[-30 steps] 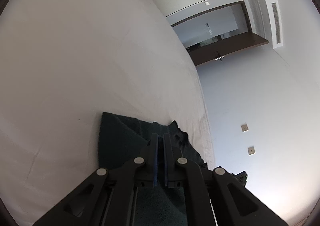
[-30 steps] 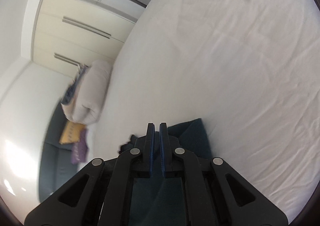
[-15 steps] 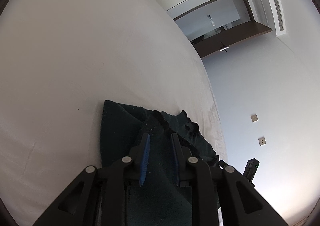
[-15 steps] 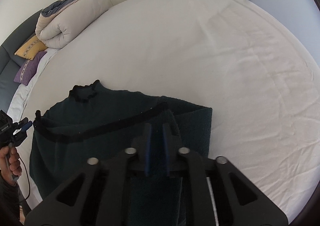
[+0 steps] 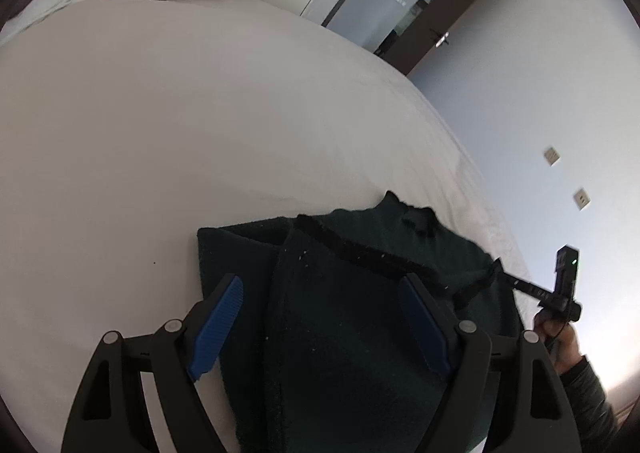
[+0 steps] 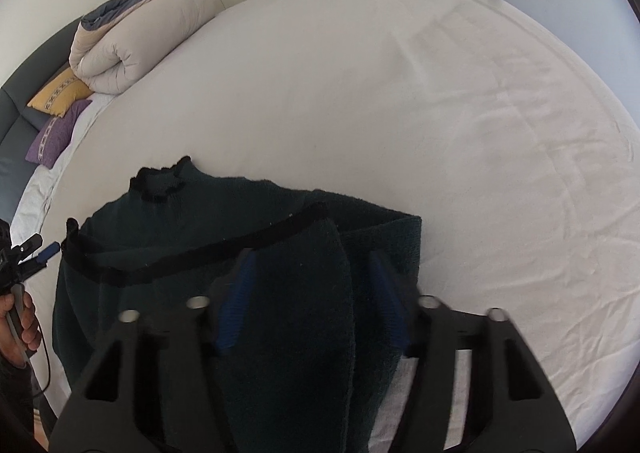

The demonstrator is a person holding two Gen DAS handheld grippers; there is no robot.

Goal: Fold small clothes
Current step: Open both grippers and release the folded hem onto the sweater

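Observation:
A small dark green sweater point(image 5: 352, 317) with black trim lies on the white bed, its lower part folded up over the body; in the right wrist view point(image 6: 224, 237) the collar points away. My left gripper point(image 5: 320, 285) is open, its blue pads spread wide just above the folded cloth, holding nothing. My right gripper point(image 6: 312, 261) is open too, pads on either side of the folded flap, not pinching it. The right gripper point(image 5: 560, 285) shows at the sweater's right edge in the left wrist view, and the left gripper point(image 6: 32, 253) shows at the sweater's left edge in the right wrist view.
The white bed sheet point(image 6: 440, 113) stretches wide beyond the sweater. A rolled beige duvet point(image 6: 132, 33) and yellow and purple pillows point(image 6: 60, 109) lie at the head of the bed. Wardrobe doors and a doorway point(image 5: 400, 1) stand behind.
Both grippers went from shut on the sweater's hem to open, letting the folded flap drop onto the sweater. Both have pulled back and tilted to look down at the bed.

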